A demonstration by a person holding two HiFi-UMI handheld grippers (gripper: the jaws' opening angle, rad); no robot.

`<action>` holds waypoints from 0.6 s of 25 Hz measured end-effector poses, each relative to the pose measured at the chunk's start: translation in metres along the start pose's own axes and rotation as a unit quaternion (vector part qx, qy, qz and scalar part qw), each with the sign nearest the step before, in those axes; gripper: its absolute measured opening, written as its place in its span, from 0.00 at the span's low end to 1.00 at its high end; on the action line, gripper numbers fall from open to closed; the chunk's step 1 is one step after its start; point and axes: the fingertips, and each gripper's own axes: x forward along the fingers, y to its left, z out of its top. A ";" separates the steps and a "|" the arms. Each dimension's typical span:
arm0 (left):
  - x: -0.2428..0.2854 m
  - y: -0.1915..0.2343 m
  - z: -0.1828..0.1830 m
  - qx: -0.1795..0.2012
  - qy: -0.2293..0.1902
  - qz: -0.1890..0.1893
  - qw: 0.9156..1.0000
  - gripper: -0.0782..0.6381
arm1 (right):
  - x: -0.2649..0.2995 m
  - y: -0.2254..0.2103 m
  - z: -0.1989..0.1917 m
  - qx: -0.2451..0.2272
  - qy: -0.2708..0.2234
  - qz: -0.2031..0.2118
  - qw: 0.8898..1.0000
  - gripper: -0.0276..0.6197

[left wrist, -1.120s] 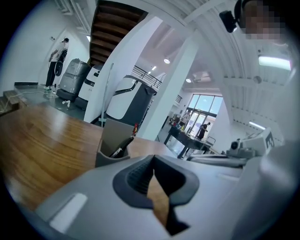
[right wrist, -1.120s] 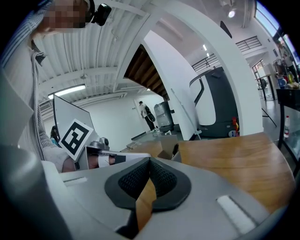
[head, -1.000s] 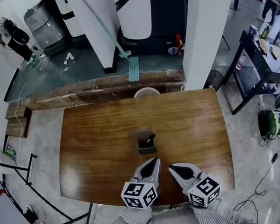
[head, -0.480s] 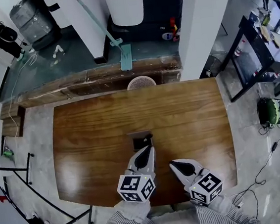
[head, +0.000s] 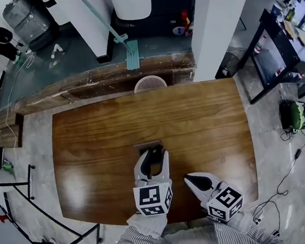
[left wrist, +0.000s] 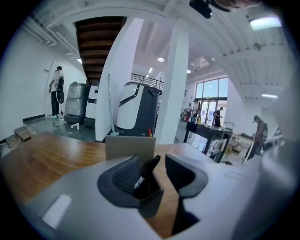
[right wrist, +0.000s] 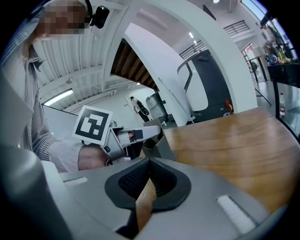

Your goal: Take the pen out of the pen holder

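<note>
As the head view shows, the left gripper (head: 154, 160) is at the pen holder (head: 146, 145), with the right gripper (head: 194, 181) beside it. Left gripper view: the jaws, just opened wide, straddle the pen (left wrist: 149, 168) in the holder; next probably close and lift. Right gripper view: jaws together, empty.

Head view steeply overhead; gripper views low across same table (head: 207, 124).

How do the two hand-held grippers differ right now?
The left hand-held gripper has jaws that have just been opening and stand apart, with the pen between them; the right hand-held gripper has its jaws together on nothing. The left one reaches the pen holder at mid-table; the right one hangs back near the near edge of the table. Both point forward, away from the person.
</note>
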 end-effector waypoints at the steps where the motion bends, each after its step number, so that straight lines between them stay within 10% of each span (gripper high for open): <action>1: 0.001 0.000 0.000 0.010 -0.001 0.007 1.000 0.34 | 0.000 -0.002 0.000 0.002 0.000 -0.001 1.000 0.04; 15: 0.014 -0.002 -0.014 0.099 0.007 0.070 0.993 0.25 | -0.003 -0.016 -0.008 0.022 0.016 0.003 1.000 0.04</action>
